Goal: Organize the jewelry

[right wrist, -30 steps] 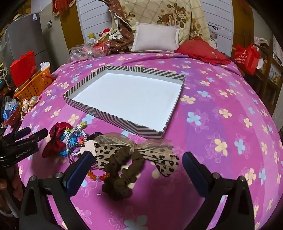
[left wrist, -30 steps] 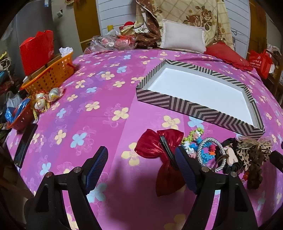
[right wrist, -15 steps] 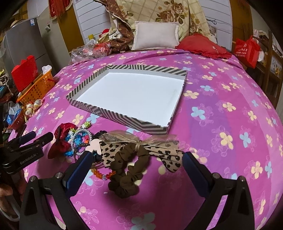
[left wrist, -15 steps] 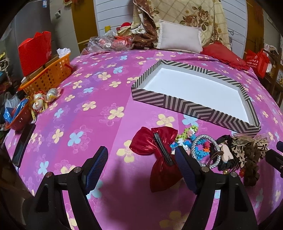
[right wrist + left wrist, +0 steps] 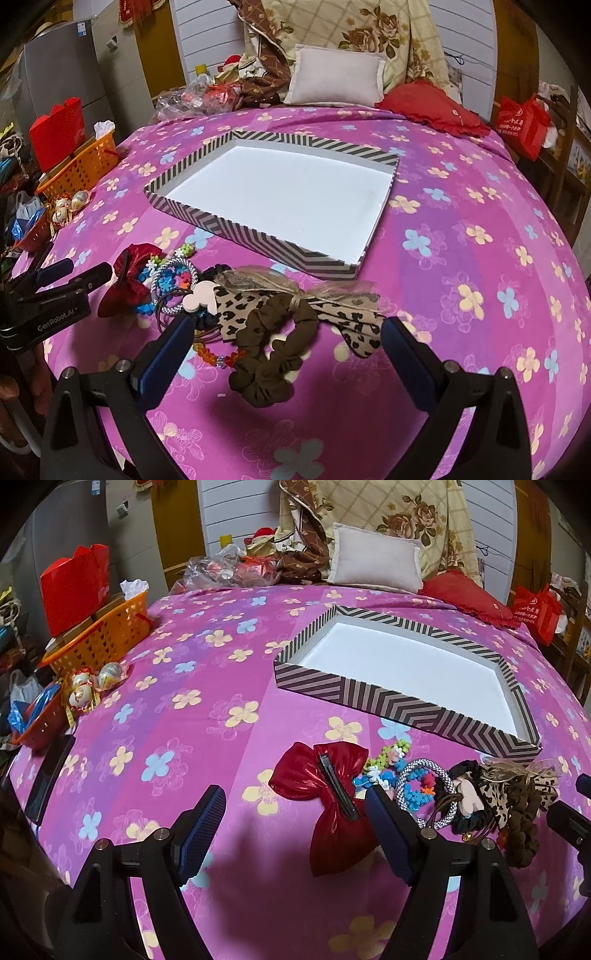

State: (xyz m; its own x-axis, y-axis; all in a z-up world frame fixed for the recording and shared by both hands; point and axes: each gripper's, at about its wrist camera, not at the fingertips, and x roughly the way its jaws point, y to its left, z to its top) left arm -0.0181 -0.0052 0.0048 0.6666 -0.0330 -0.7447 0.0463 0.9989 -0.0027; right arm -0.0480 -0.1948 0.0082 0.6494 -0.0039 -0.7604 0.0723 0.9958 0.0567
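A striped box with a white empty inside lies on the pink flowered bedspread. In front of it is a pile of hair pieces: a red bow with a black clip, a bead bracelet, a silver-white ring tie, a leopard bow and a brown scrunchie. My left gripper is open, its right finger beside the red bow. My right gripper is open, straddling the scrunchie from above. The left gripper shows in the right wrist view.
An orange basket and a red bag stand at the bed's left edge, with wrapped eggs and a red bowl near them. Pillows and bedding are piled at the back. A dark flat object lies at the left edge.
Both grippers have pulled back a little and risen; the box and the pile look farther off. Nothing on the bed has moved.
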